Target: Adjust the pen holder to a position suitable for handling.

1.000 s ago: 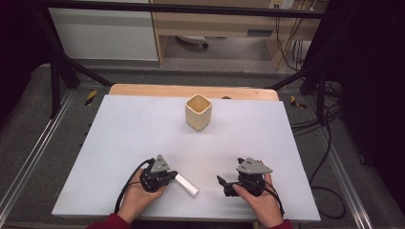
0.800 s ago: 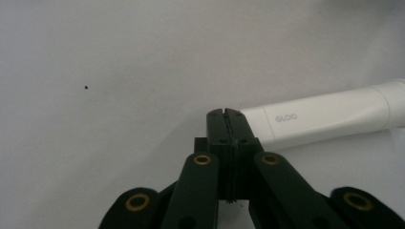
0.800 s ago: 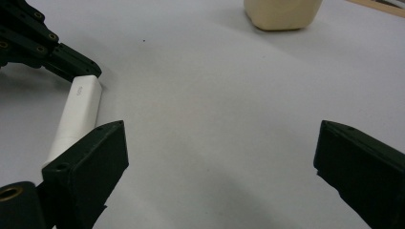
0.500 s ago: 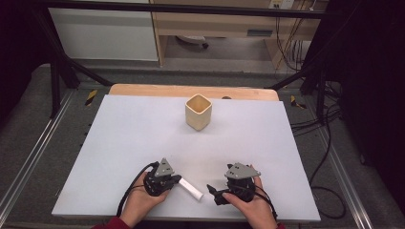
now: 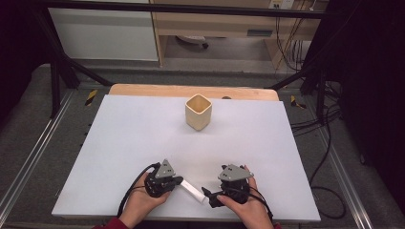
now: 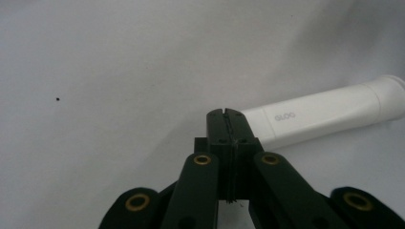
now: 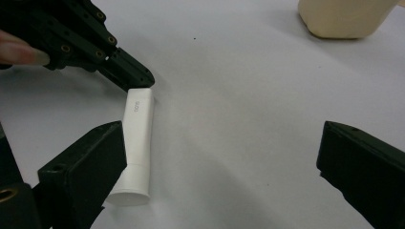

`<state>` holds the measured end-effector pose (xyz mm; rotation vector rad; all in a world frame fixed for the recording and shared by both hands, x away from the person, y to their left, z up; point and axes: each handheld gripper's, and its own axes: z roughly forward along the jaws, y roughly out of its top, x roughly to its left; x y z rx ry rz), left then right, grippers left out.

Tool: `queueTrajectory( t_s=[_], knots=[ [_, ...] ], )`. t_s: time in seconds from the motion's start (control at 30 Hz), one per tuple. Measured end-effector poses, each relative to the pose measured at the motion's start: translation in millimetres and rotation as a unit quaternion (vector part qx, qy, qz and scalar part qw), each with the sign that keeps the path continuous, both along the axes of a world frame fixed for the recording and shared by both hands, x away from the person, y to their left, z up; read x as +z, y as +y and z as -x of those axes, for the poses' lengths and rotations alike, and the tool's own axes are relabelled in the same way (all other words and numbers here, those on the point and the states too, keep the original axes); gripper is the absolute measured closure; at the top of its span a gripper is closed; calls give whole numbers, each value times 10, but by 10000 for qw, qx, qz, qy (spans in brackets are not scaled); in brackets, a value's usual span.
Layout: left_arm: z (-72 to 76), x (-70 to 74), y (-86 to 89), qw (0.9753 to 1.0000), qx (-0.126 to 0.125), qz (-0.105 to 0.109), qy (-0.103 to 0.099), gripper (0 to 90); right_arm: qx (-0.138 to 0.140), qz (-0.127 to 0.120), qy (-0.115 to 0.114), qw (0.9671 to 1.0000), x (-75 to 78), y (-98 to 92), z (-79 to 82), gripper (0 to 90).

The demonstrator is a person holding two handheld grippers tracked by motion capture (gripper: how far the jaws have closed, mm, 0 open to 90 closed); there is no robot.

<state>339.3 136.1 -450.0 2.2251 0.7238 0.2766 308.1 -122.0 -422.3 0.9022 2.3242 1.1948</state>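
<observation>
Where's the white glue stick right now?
In the high view the white glue stick lies flat on the table's near edge, between the left tongs and right tongs, well short of the wooden cup.

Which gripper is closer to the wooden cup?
Neither clearly. The cup stands far up the table; the left gripper and right gripper both sit near the front edge.

- High view: looking forward and down from above the table's near edge.
- Gripper views: sitting low and close, both catching the white plastic glue stick tube [image 6: 325, 114] [image 7: 136, 143] [image 5: 192, 190].
</observation>
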Motion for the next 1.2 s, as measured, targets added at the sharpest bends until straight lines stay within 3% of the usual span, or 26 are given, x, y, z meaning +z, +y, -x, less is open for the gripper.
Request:
queueTrajectory(
  t_s=[0.23,0.43,0.7,1.07,1.13,1.2],
  knots=[
    [-52,39,117,9997,191,127,-32,900,10,-23,54,10000,-12,23,15,33],
    [-110,106,253,9985,460,240,-199,900,130,-60,71,9999,-21,106,23,36],
    [-161,161,422,9936,961,274,-524,900,175,-29,236,9996,-107,217,37,36],
    [-200,227,596,9881,1246,588,-678,893,300,71,320,9990,-160,369,19,42],
    [-212,229,628,9865,1339,603,-729,858,314,84,324,9989,-163,373,32,42],
    [-224,230,659,9830,1503,641,-834,707,309,90,329,9989,-166,379,51,47]
  ],
)
